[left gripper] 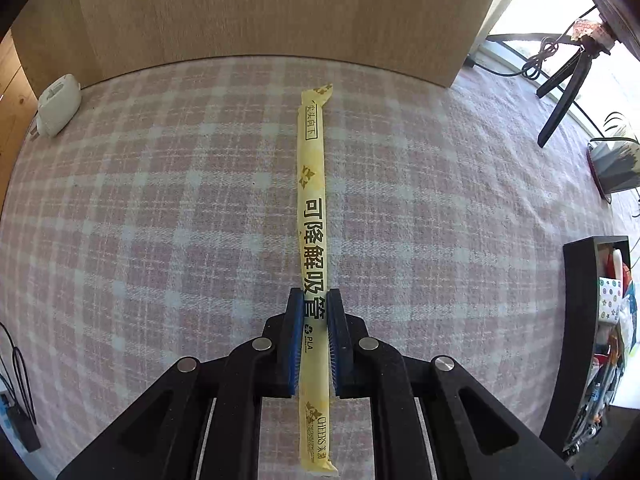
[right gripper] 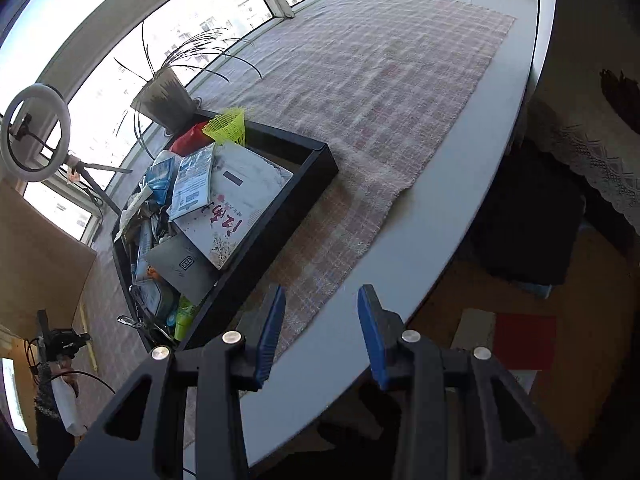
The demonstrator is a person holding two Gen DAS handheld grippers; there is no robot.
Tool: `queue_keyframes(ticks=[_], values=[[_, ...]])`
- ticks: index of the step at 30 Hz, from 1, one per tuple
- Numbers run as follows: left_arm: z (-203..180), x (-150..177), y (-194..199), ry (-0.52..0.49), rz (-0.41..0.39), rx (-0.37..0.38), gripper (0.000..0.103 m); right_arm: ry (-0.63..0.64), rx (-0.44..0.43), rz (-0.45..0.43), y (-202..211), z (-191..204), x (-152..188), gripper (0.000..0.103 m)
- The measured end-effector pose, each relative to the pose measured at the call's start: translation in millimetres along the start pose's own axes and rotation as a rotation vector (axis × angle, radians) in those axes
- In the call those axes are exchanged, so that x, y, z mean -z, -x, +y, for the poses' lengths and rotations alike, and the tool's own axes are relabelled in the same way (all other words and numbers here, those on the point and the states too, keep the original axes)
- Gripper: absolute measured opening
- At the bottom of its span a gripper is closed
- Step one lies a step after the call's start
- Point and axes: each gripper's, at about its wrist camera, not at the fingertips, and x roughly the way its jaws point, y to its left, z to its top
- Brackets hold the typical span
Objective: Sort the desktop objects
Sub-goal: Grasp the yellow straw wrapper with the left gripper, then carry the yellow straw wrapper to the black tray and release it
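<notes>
A long straw in a yellow paper wrapper [left gripper: 312, 208] lies lengthwise on the pink checked tablecloth [left gripper: 160, 208] in the left wrist view. My left gripper [left gripper: 315, 300] points down at it, and its blue pads press on both sides of the wrapper near its lower end. In the right wrist view, my right gripper [right gripper: 322, 300] hangs over the table's front edge with its jaws apart and nothing between them. A black tray [right gripper: 316, 172] full of papers, packets and small items sits left of it on the cloth.
A wooden board [left gripper: 280, 12] stands at the back of the cloth, a white device [left gripper: 58, 104] at its left. A potted plant [right gripper: 168, 92], a ring light [right gripper: 34, 136] and a tripod [left gripper: 568, 88] stand by the window. The grey table edge [right gripper: 460, 200] drops to the floor on the right.
</notes>
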Motion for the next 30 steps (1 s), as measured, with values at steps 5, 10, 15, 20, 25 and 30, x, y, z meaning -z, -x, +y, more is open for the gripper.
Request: queue_keyframes(ticks=[5,10,15,20,25,30], values=[[-58.6,22.1,36.5,-0.074,-0.047,0.103,0.01,-0.024,-0.011,-0.014,5.3,-20.4,-2.0,0.037],[-149.7,23.7,64.1,-0.166,-0.059,0.234,0.01,-0.027,-0.031,-0.017,10.1,-36.0,-0.1,0.037],[-237.1,53.3,82.5,-0.285,-0.037,0.311,0.01,-0.027,-0.034,-0.027,17.6,-60.4,0.9,0.037],[-307.4,90.5,93.5,-0.412,-0.015,0.344,0.01,-0.052,0.002,-0.043,26.9,-93.9,2.9,0.037],[-355.5,116.3,100.8,-0.508,-0.013,0.334,0.01,-0.088,0.03,-0.044,34.6,-122.3,6.6,0.037],[-381.4,127.7,104.4,-0.568,-0.041,0.281,0.038,-0.111,0.045,-0.033,37.2,-138.6,12.0,0.037]])
